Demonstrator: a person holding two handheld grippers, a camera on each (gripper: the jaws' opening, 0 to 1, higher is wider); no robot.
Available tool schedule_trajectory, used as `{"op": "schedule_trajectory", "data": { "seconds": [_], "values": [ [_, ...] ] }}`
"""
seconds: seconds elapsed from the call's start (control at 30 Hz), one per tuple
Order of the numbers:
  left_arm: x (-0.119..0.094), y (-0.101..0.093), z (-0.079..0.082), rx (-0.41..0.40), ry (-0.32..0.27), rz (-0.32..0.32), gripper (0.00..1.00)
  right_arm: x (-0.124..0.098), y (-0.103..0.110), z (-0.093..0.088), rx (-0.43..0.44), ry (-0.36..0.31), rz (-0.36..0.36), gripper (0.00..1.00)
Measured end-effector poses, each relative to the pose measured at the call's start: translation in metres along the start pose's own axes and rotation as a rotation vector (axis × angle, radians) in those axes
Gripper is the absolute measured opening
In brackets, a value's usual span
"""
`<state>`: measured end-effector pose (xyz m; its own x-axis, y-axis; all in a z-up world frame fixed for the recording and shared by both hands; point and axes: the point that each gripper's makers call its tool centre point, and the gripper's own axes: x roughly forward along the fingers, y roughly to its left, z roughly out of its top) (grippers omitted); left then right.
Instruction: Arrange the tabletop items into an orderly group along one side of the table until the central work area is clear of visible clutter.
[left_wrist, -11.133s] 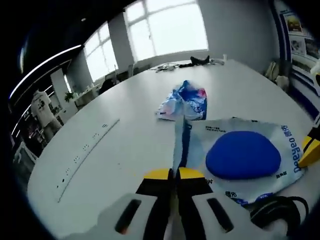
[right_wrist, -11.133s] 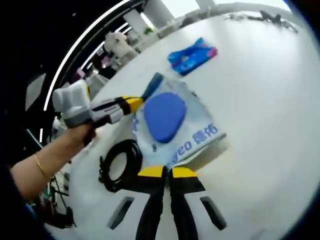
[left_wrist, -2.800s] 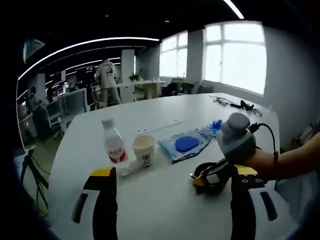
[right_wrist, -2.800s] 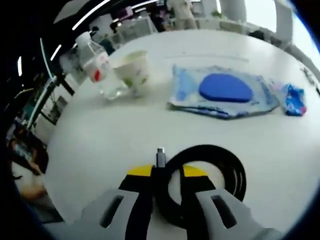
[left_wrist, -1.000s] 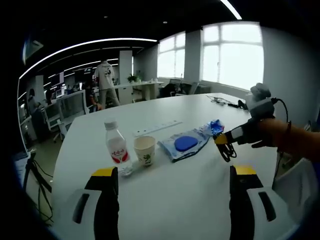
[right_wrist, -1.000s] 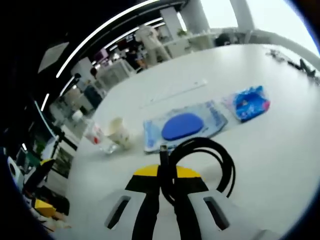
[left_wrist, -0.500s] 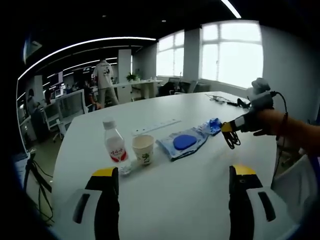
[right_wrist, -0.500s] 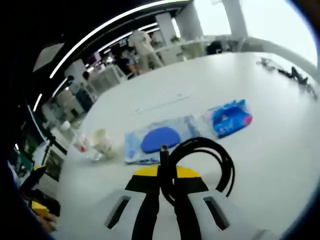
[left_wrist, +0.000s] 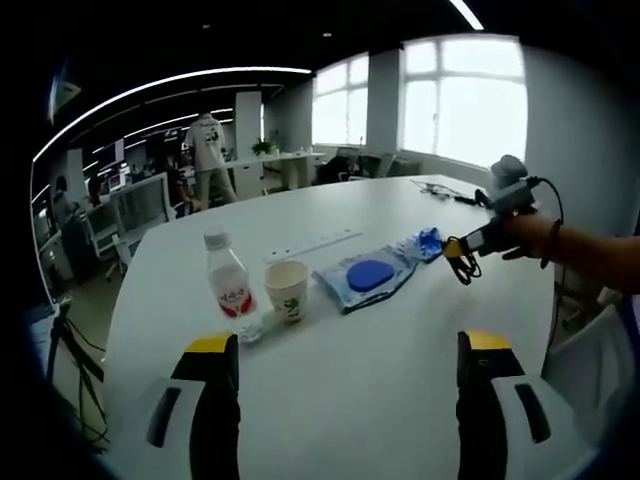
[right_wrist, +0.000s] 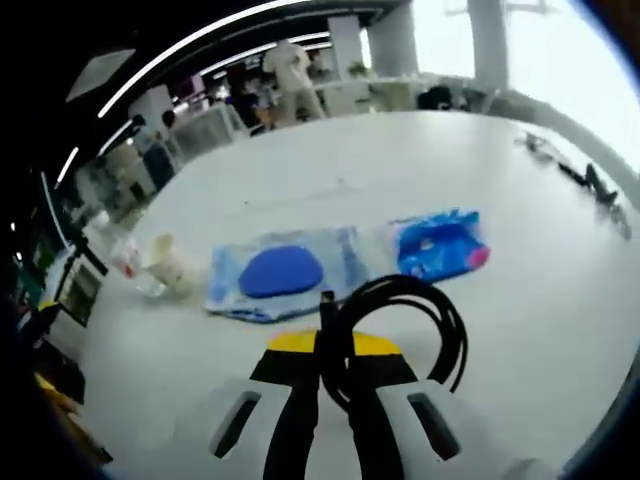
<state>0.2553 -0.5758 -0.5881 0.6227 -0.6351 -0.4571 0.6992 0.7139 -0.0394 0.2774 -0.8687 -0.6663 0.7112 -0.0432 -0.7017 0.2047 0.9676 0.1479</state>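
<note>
Now the right tongs (right_wrist: 333, 345) are clamped on a coiled black cable (right_wrist: 400, 335), which loops up just ahead of their tips above the white worktop (right_wrist: 560, 300). Beyond the coil lie a blue wipes pack (right_wrist: 282, 270) and a crumpled blue packet (right_wrist: 437, 245). The left tongs (left_wrist: 337, 347) are spread wide and hold nothing; a bottle (left_wrist: 228, 290) and paper cup (left_wrist: 286, 288) stand ahead of them.
</note>
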Motion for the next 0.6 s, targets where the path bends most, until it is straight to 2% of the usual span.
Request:
{"op": "schedule_trajectory", "data": {
  "seconds": [0.3,0.6],
  "values": [
    [0.001,0.001,-0.004,-0.002,0.016,0.003,0.89,0.023,-0.005,-0.013,-0.032,0.051,-0.003,0.05],
    [-0.004,0.007,-0.006,-0.014,0.014,0.028,0.88,0.041,-0.001,-0.018,-0.086,0.068,0.008,0.06]
  ]
}}
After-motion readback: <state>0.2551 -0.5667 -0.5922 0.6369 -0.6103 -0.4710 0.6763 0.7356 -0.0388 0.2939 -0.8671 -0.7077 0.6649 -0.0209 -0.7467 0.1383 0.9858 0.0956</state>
